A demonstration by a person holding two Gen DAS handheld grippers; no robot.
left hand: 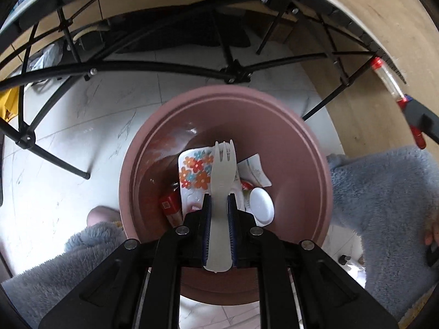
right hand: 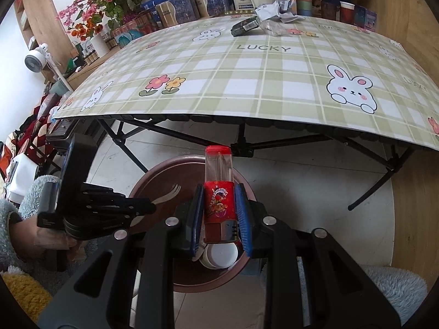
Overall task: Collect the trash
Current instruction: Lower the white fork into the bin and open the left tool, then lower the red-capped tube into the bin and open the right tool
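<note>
1. The left gripper (left hand: 219,205) is clamping a pale plastic fork (left hand: 222,170) by its handle, jaws nearly closed, tines pointing straight ahead.
2. Directly beneath and ahead of those tines, the round pink plastic bin (left hand: 301,148) is sitting with its mouth open.
3. The right gripper (right hand: 221,213) is pinching a red-capped clear tube (right hand: 219,189), its long axis running forward, over the same bin's near side.
4. Releasing should be dropping both straight in.
</note>
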